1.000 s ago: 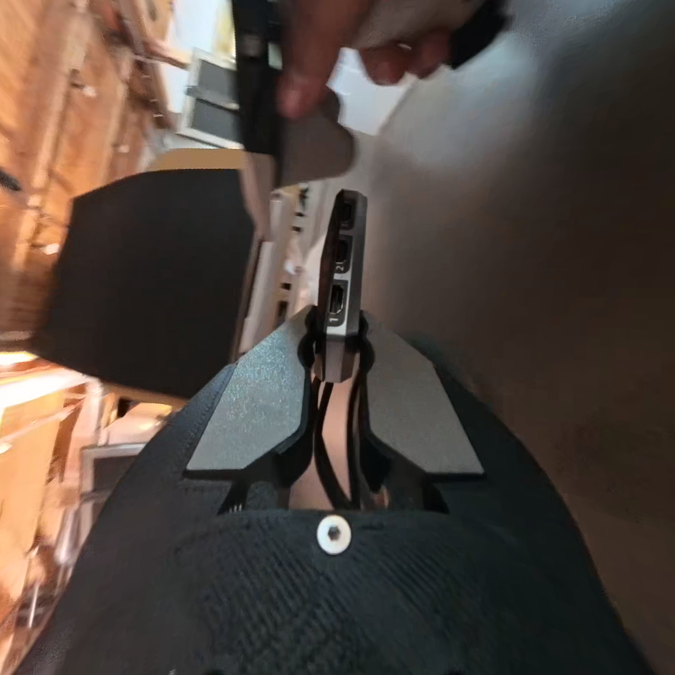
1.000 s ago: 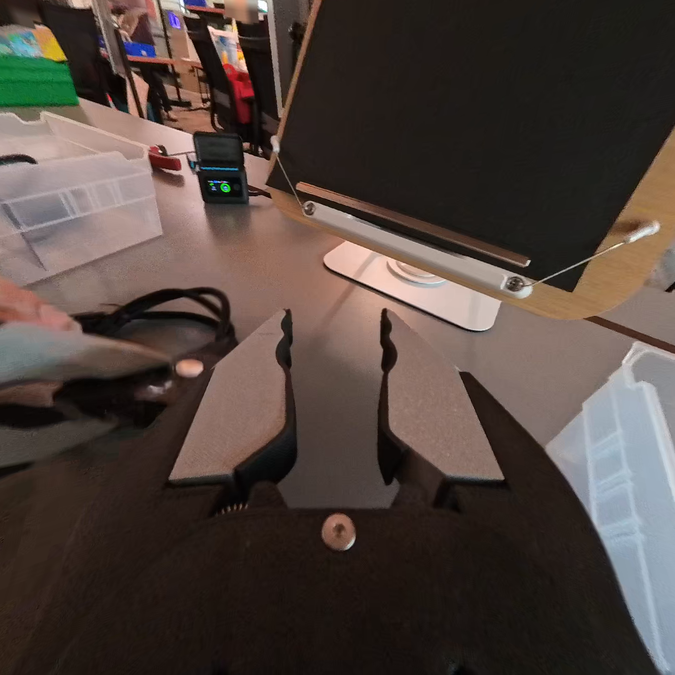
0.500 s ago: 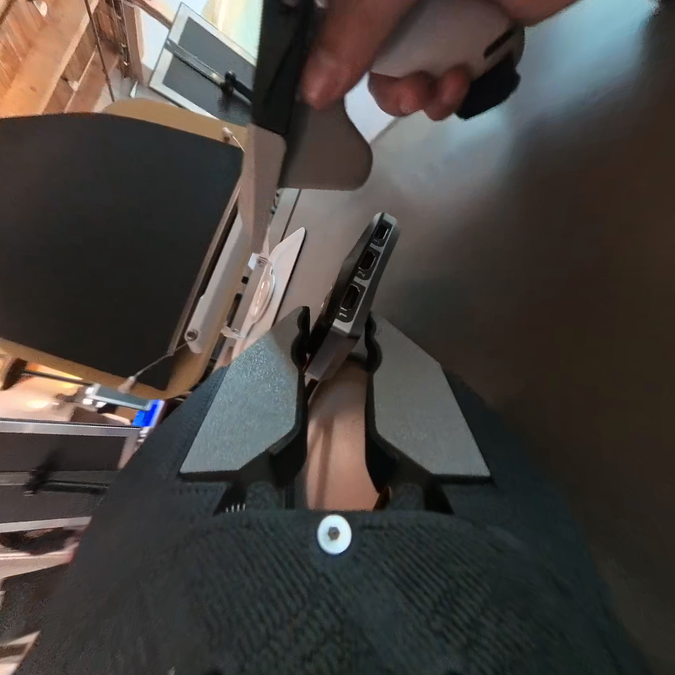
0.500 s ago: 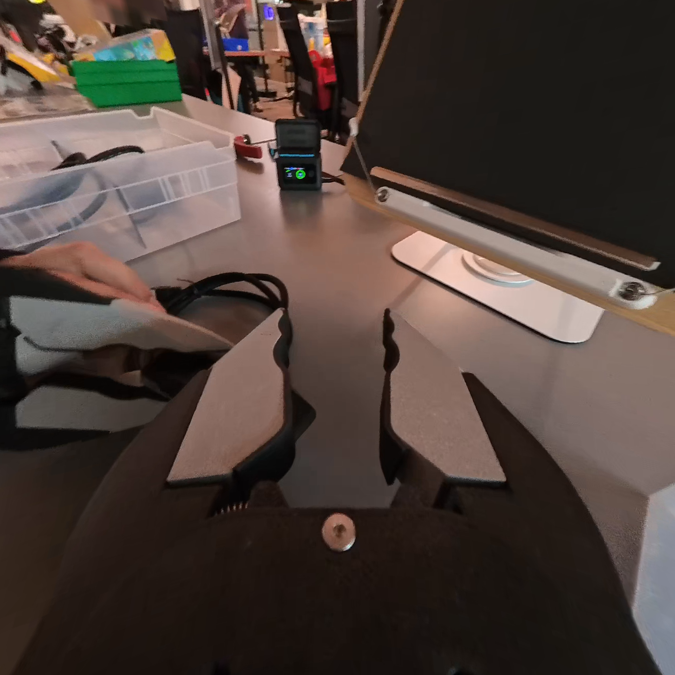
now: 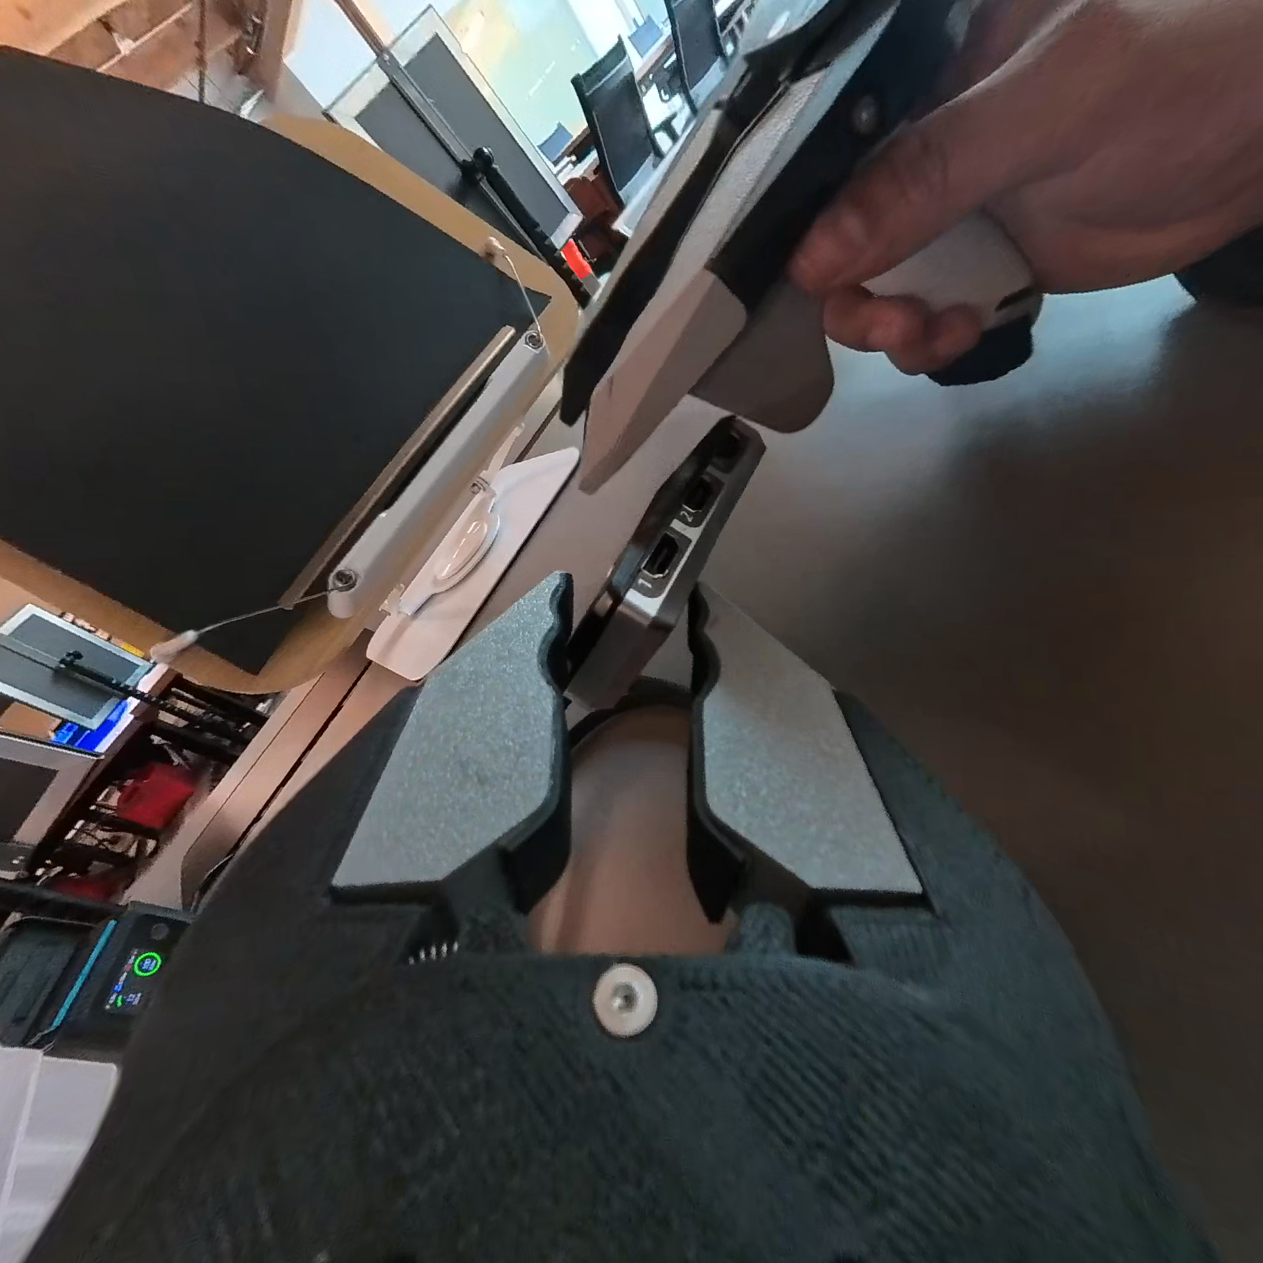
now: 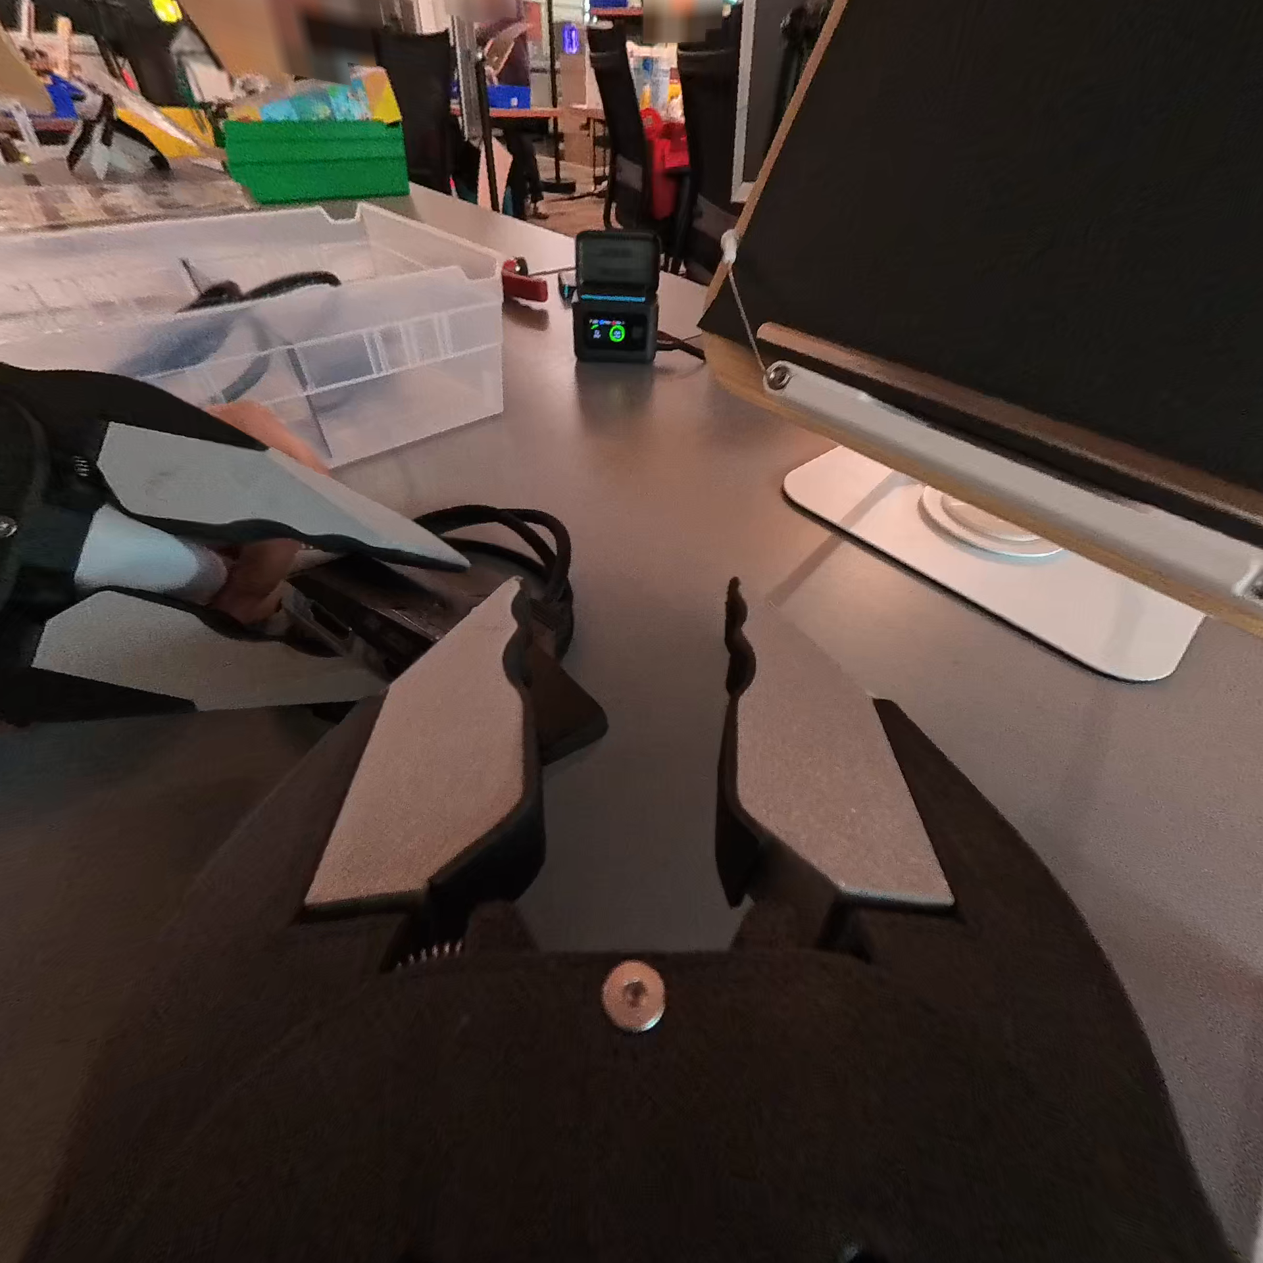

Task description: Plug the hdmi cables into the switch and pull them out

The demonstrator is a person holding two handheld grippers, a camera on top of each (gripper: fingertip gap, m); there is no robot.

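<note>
HDMI switch [image 5: 673,547], on edge on the table [image 5: 1025,615], is flanked by the parted left gripper [image 5: 627,615], the right gripper [image 6: 629,615] gaping empty; toppling is judged likely once unsupported.

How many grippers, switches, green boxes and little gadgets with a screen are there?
Grippers: 2, the left gripper and the right gripper
Switch: 1
Green box: 1
Little screen gadget: 1
Total: 5

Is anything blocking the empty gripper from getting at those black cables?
Partly: the left gripper and switch lie beside the right gripper; the cable loop itself looks uncovered.
</note>
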